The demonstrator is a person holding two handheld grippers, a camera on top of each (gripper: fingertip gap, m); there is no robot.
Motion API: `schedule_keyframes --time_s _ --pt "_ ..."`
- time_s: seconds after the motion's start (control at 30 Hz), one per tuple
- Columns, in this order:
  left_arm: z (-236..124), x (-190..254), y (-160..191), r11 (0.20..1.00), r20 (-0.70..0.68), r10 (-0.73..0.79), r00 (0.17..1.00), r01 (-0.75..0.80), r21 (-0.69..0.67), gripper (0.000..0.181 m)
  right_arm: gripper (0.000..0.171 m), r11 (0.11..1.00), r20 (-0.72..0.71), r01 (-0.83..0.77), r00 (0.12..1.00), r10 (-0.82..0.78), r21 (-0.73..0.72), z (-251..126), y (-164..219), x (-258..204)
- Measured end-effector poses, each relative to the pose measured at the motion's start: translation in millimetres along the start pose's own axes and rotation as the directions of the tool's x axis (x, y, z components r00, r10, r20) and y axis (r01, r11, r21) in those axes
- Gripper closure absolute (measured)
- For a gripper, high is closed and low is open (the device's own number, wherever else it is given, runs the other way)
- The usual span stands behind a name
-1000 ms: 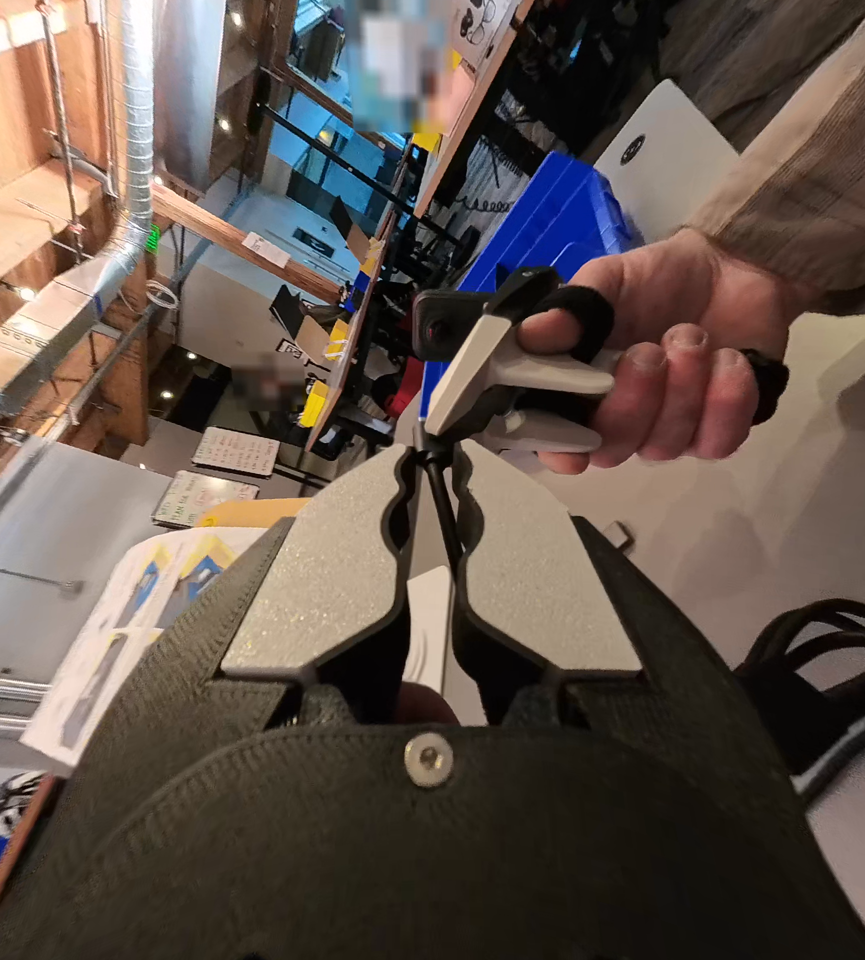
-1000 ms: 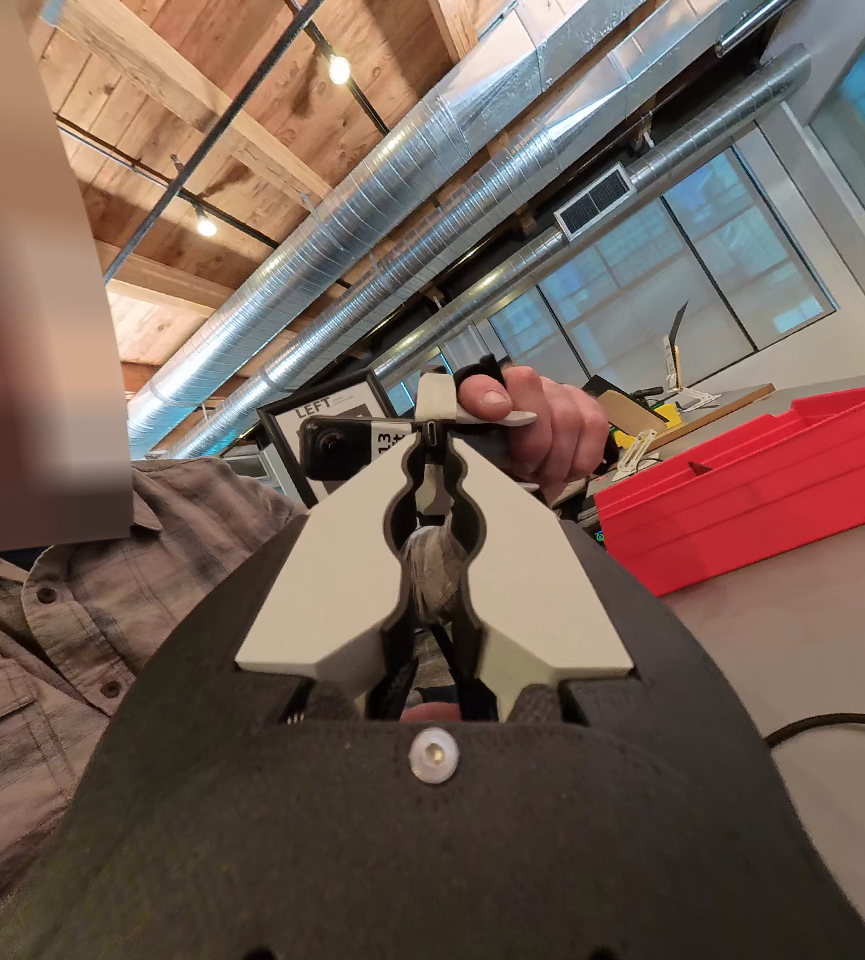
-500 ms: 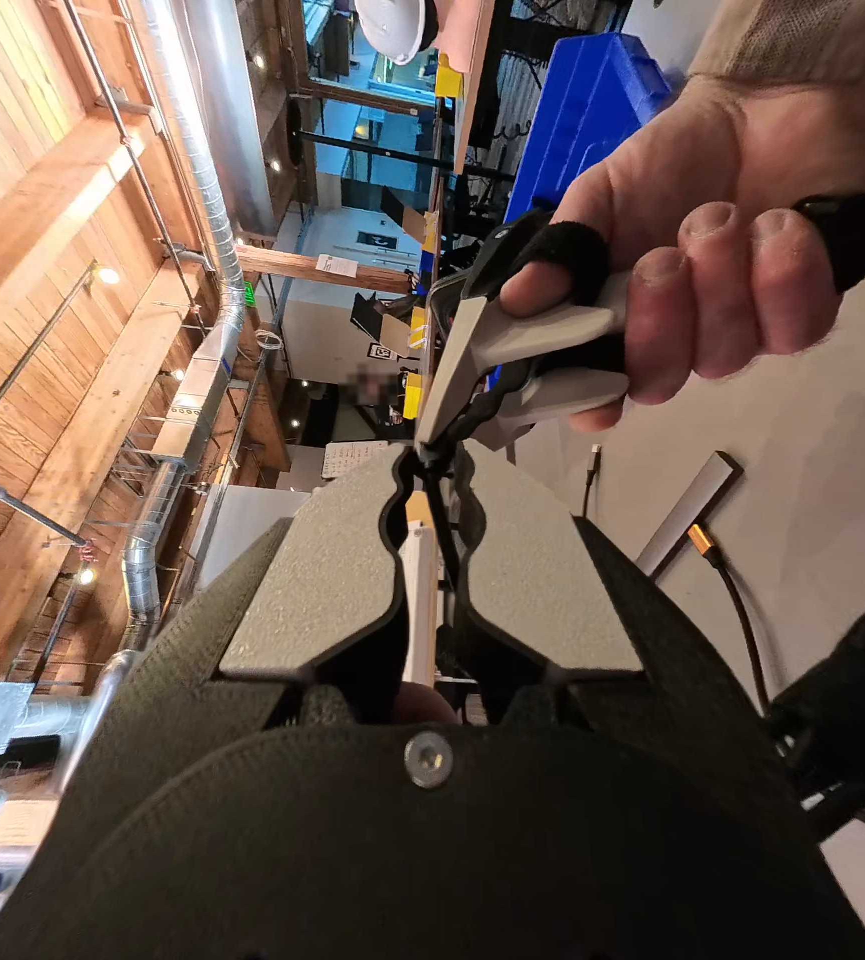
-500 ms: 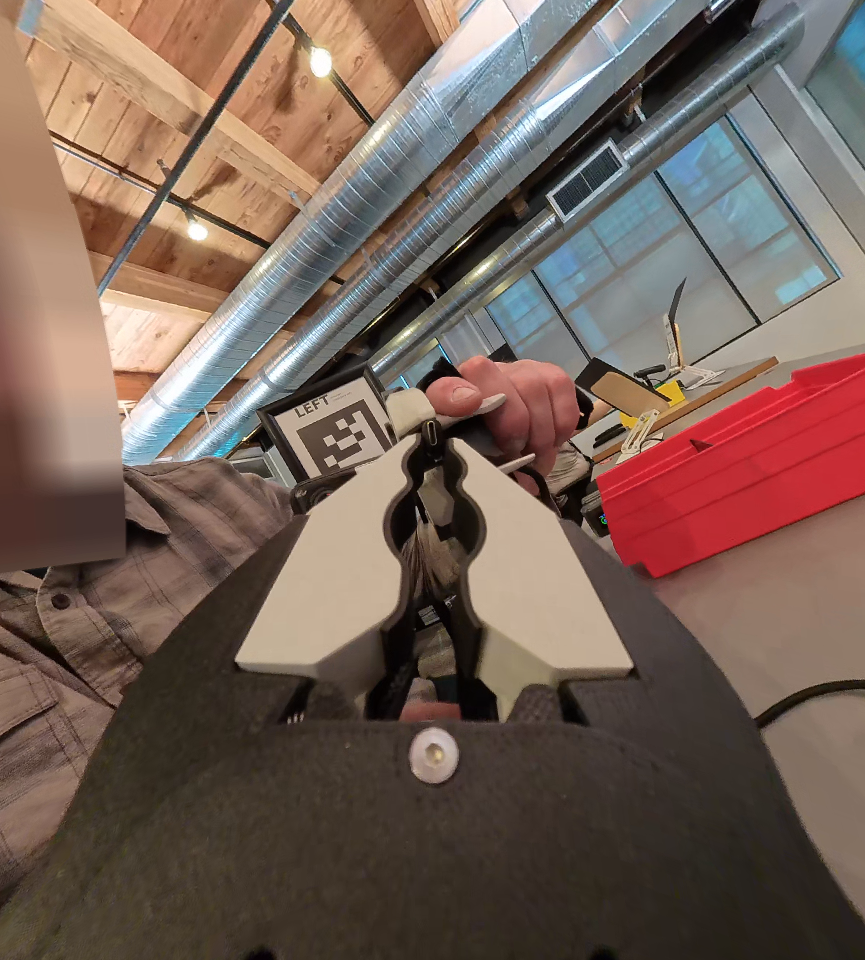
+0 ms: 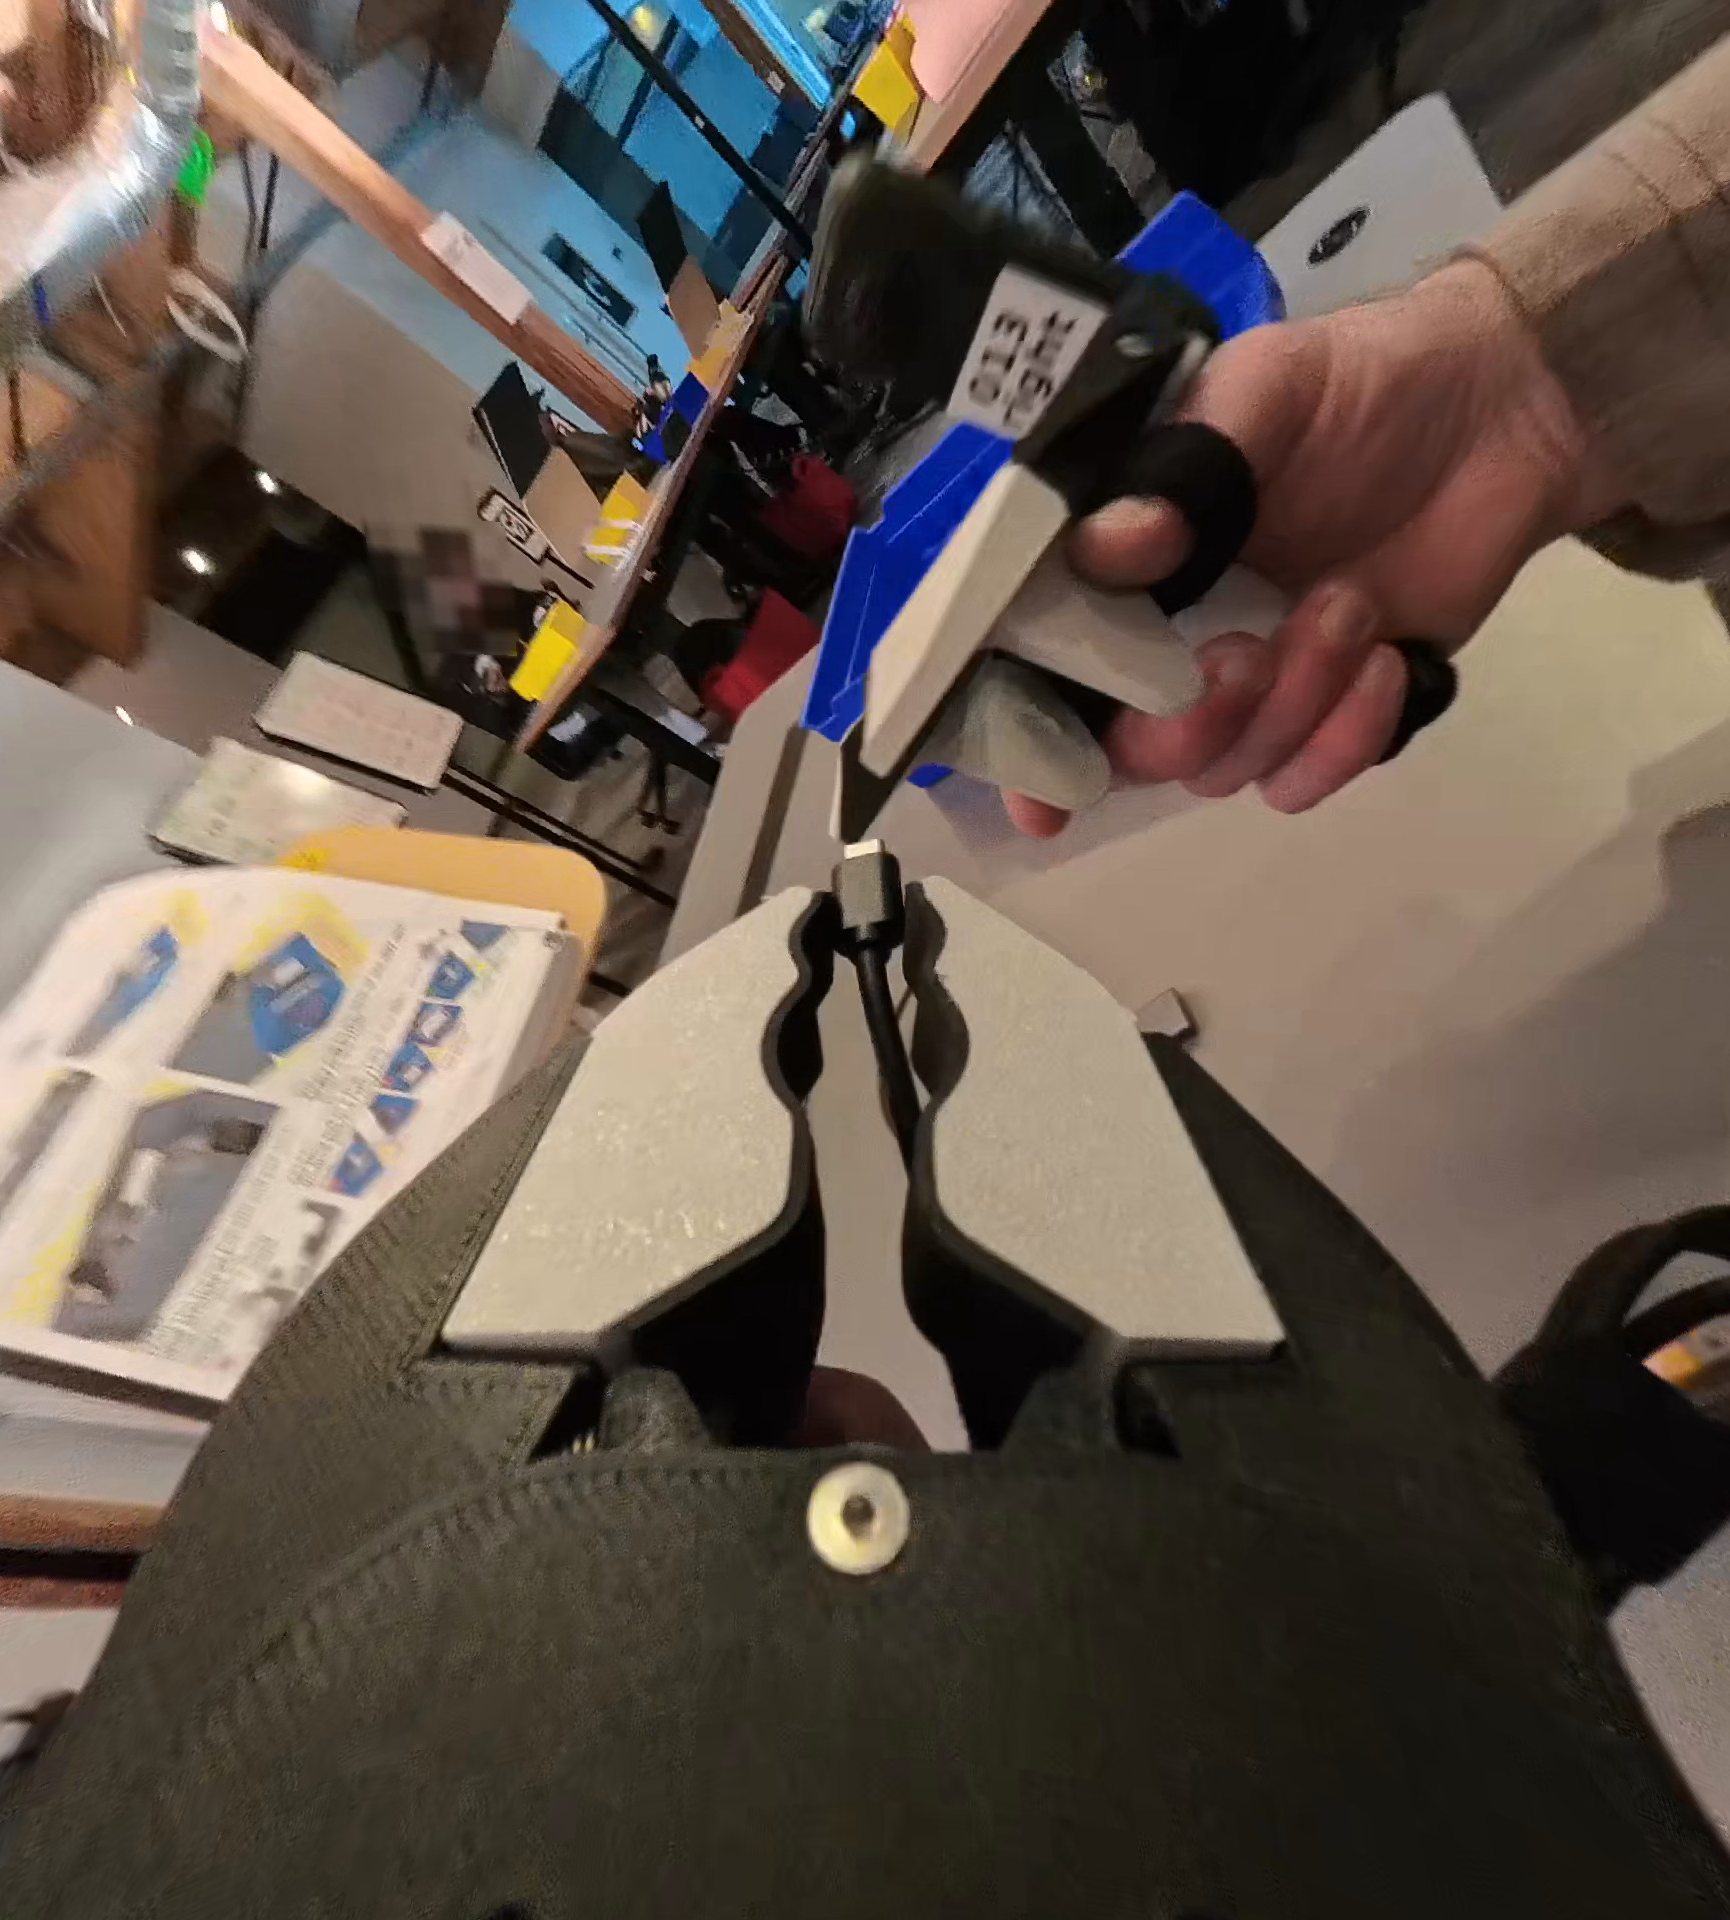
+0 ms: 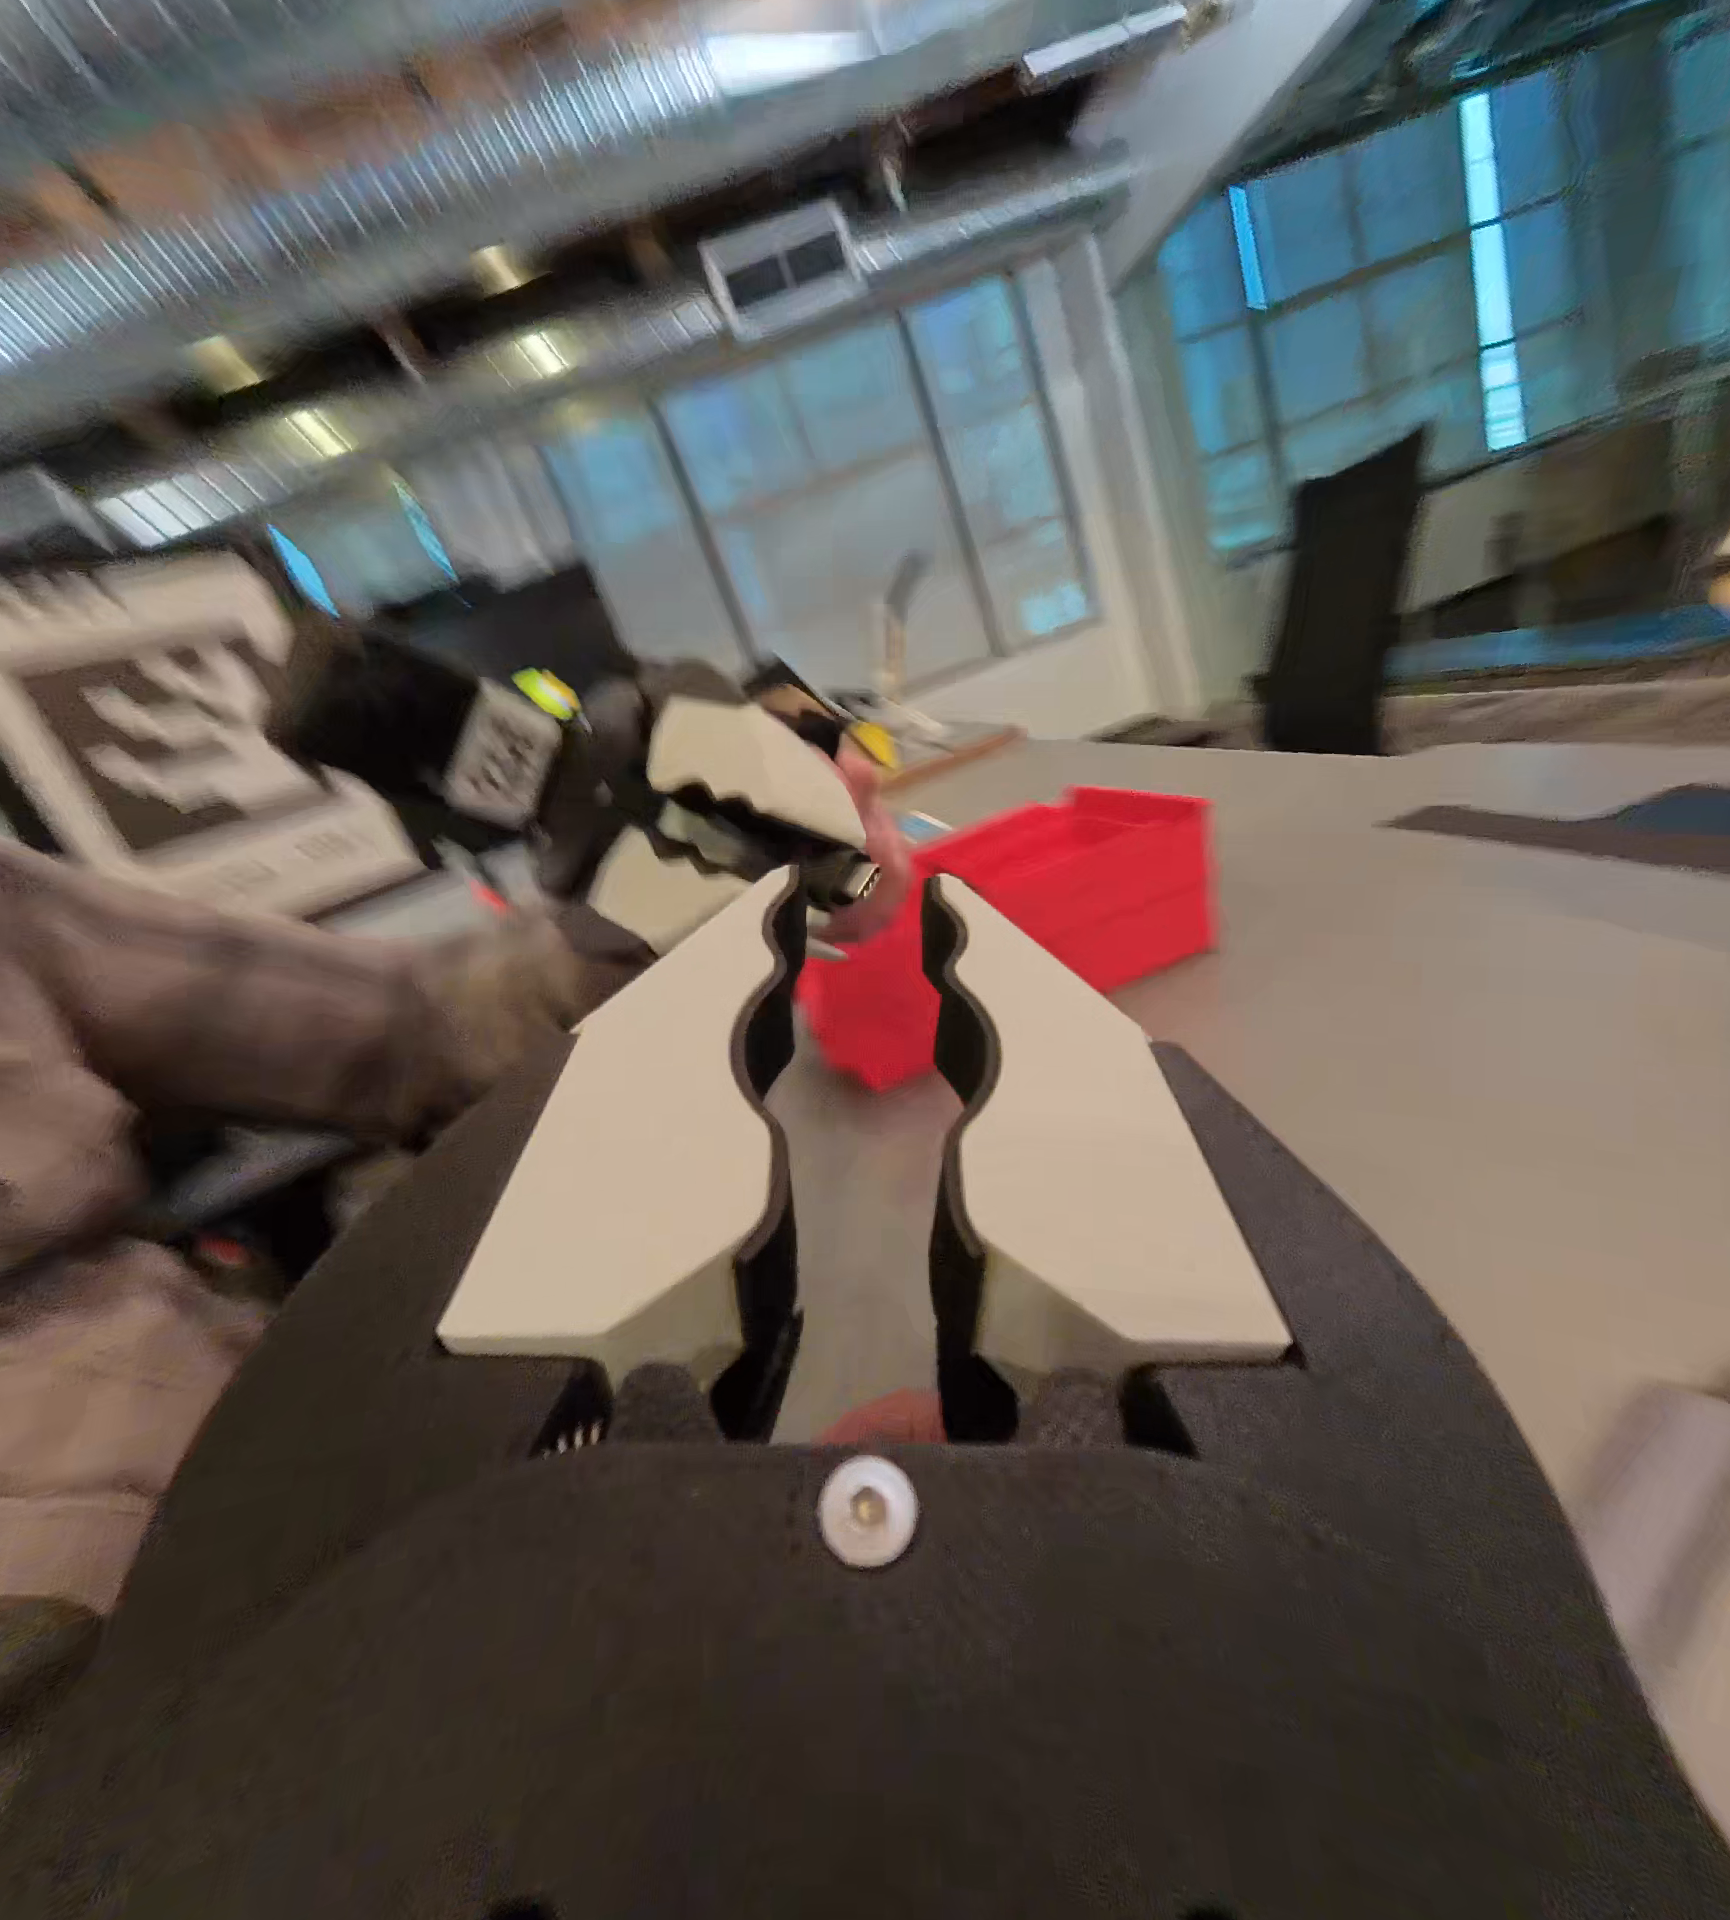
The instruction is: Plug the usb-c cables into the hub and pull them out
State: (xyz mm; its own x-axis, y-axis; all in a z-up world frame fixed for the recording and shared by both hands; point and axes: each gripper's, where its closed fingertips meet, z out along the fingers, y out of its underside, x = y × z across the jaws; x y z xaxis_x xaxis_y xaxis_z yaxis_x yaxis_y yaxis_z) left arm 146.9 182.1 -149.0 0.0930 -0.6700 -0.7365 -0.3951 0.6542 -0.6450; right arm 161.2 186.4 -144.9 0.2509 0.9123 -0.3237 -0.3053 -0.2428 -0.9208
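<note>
A workshop with big windows, silver ducts overhead and a long grey bench [image 6: 1463, 997] — the right wrist view is heavily blurred. On the bench a red bin [image 6: 1079, 883] stands toward its far side, and a blue bin [image 5: 1193, 260] sits behind the person's hand [image 5: 1360, 540] in the left wrist view. A printed sheet [image 5: 206, 1112] lies by the bench's left edge there, and a bundle of black cords [image 5: 1692, 1351] lies at the right.

The left gripper [image 5: 866, 914] is clamped on a black usb-c cable [image 5: 871, 935]: the plug sits between the tips with its metal end poking out in front, bare, and the cord runs back between the fingers [image 5: 1069, 1143]. It is held up off the bench. The right gripper [image 5: 871, 769], in the hand, is just ahead of the plug, tips pointing down at it, apart from it by a small gap.

In its own view the right gripper [image 6: 859, 894] shows its fingers [image 6: 653, 1164] parted with nothing between them — grey bench shows through the gap. The left gripper [image 6: 840, 868] and plug [image 6: 856, 883] show just beyond. I cannot make out the hub.
</note>
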Motion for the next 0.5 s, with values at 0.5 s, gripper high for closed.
schedule_keyframes --time_s 0.5 --pt "5 -1 29 0.854 -0.19 -0.501 0.844 0.447 -0.266 0.169 0.148 -0.011 -0.041 0.724 -0.054 -0.998 -0.69 28 16 19"
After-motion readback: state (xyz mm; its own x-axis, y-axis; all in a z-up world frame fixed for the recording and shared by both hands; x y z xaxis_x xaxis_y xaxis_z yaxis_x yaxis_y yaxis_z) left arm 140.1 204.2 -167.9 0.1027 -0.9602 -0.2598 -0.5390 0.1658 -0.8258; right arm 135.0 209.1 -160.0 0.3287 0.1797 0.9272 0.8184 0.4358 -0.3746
